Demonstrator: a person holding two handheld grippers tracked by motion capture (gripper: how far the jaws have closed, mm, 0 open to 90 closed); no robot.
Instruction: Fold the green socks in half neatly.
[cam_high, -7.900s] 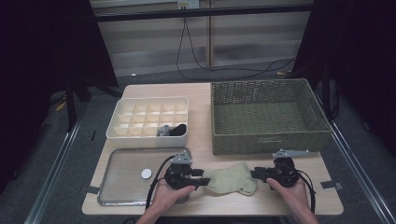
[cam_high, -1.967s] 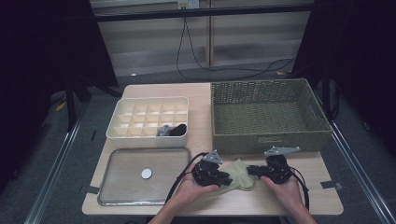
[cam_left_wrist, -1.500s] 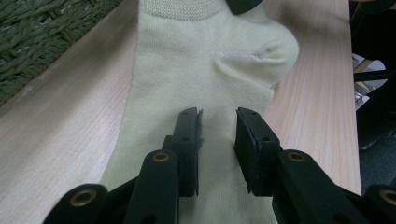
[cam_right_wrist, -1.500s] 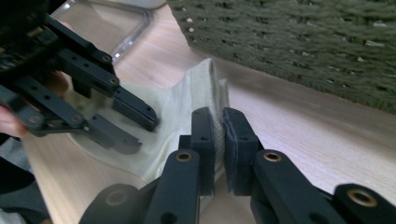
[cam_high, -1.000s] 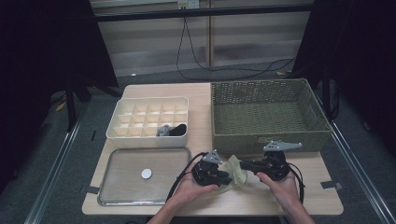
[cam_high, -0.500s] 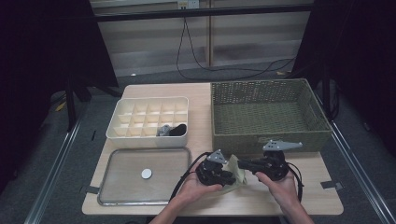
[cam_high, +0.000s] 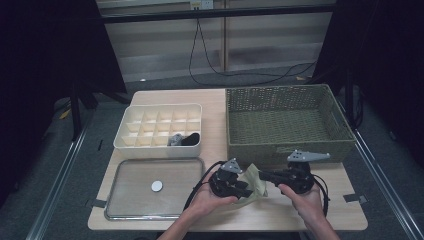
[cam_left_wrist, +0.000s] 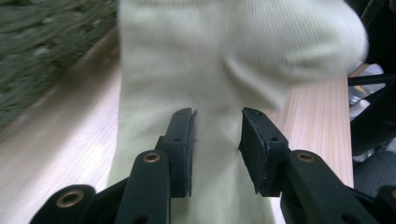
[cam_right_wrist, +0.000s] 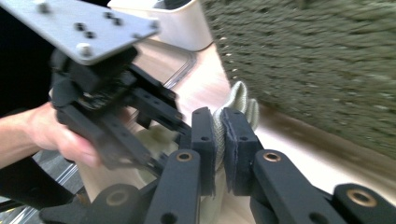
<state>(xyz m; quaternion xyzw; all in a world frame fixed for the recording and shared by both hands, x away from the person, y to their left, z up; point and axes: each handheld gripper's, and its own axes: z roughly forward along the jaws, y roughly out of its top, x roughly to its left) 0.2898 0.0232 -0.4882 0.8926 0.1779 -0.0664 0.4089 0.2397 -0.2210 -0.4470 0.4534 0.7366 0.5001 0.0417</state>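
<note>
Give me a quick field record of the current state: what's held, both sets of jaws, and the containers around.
Item in hand: pale green sock, folded on the table in front of the wicker basket
Left gripper: jaws have just been opening, pads apart with sock fabric between them
Right gripper: jaws shut on the sock's ribbed edge
Divided box: dark and grey items in one front cell
Tray: one small white disc
Basket: looks empty
</note>
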